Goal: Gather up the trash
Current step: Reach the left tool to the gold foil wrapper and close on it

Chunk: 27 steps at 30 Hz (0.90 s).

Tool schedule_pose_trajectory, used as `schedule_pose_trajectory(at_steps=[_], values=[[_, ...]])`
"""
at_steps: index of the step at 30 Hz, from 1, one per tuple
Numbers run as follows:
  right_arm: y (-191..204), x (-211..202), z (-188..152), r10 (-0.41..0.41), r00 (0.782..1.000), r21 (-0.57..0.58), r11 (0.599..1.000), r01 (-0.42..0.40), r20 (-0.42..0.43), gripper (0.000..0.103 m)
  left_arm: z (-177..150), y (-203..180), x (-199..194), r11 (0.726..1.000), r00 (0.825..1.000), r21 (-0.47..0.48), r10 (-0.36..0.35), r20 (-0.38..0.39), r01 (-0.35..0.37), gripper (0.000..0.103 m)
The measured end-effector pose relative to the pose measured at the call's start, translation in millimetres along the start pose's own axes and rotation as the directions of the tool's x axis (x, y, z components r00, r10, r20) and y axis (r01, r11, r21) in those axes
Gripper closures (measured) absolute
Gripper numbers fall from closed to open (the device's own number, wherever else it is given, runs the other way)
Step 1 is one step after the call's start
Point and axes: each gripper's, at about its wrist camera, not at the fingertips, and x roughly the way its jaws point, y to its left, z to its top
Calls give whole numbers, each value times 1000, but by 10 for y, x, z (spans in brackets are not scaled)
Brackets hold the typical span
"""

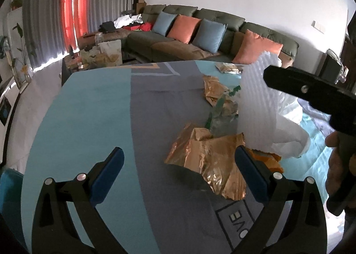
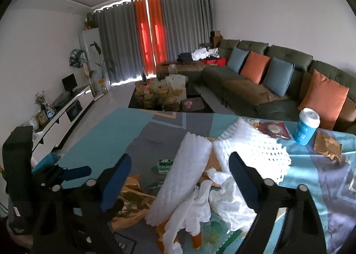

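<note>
Trash (image 2: 189, 187) litters the blue-grey tablecloth (image 1: 89, 120) under both spread-jawed hand-held grippers (image 1: 178, 176).

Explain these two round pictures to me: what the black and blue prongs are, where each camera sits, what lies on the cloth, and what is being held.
No robot here: a person carries a hand-held gripper in each hand, each with a wide-angle camera looking along its two blue-padded fingers. One picture looks from the left gripper, the other from the right gripper. Both sets of jaws stand open and hold nothing.

On the table's blue and grey cloth lies trash: crumpled gold wrappers, white foam netting, a crumpled white bag, a green-edged wrapper and a blue cup at the far right. The black bar at the right of the left picture is the right gripper seen side-on, beside the person's hand.
</note>
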Motion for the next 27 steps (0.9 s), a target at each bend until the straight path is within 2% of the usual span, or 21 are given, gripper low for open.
schedule_pose_trajectory(at_steps=[4,9,11,18,21,23,25,27], values=[[-33,74,4,19,999,13,1000,-19,-27,38,29,25,64,1000,1000,-8,-22,-8,22,5],[-6,92,-23,34,999,16,999,-34,-36,48,31,64,140,999,999,-16,-42,-25,41,6],[-9,112,-18,43,998,16,999,-43,-46,55,36,77,207,998,997,-24,-61,-42,60,10],[-16,149,-21,88,994,19,996,-86,-69,79,13,85,292,994,994,-50,-95,-62,92,17],[-36,146,-18,97,993,22,995,-95,-66,89,17,79,327,994,992,-49,-104,-72,101,26],[-55,133,-20,103,993,29,994,-101,-61,91,17,86,350,991,990,-56,-122,-76,118,36],[-69,111,-16,112,992,33,993,-111,-54,92,12,80,364,990,988,-54,-131,-81,127,41],[-93,104,-26,124,991,46,991,-122,-51,93,4,66,373,989,986,-51,-144,-85,140,51]])
